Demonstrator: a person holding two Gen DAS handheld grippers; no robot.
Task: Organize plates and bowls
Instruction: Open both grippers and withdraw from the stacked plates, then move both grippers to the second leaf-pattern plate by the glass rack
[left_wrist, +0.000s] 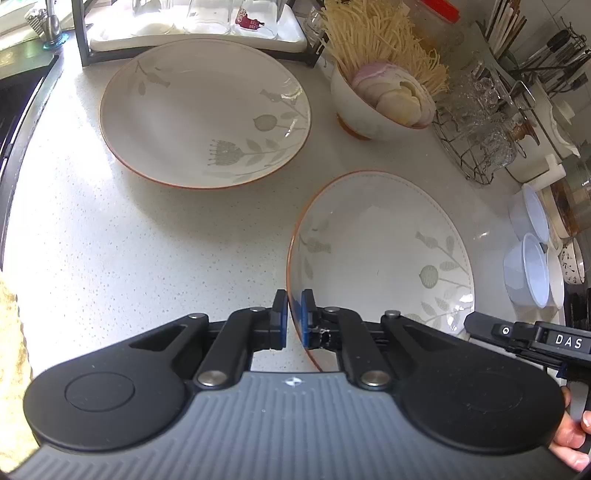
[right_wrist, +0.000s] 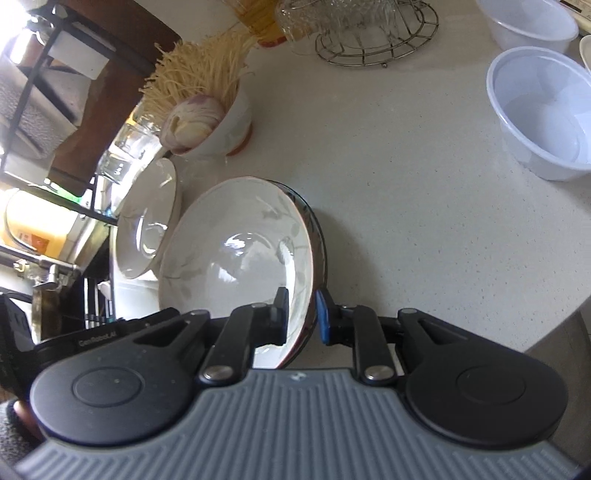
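The left gripper (left_wrist: 294, 319), a black two-finger unit with blue pads, is clamped on the near left rim of a shallow white ceramic plate (left_wrist: 384, 258) with an orange-brown edge and a grey-green leaf print. One pad sits outside the rim and one inside. The right gripper (right_wrist: 302, 317) is closed on the opposite rim of the same plate (right_wrist: 236, 266); in the left wrist view its black body enters from the lower right edge. In the right wrist view the plate appears steeply tilted against the worktop.

A second white ceramic plate (left_wrist: 205, 114) of the same pattern lies flat on the speckled white countertop (left_wrist: 110, 240), beyond and to the left of the held plate, apart from it. Behind it stands a black-framed rack (left_wrist: 192, 37) with a white tray.

To the right of the second plate stands a white ceramic bowl (left_wrist: 354, 107) holding sliced pale vegetables and a bundle of pale yellow thin strands (left_wrist: 380, 40). Further right is a round wire basket (left_wrist: 476, 136) with clear glassware. Two translucent white plastic bowls (right_wrist: 543, 114) rest near the countertop's right side, well apart from the held plate.
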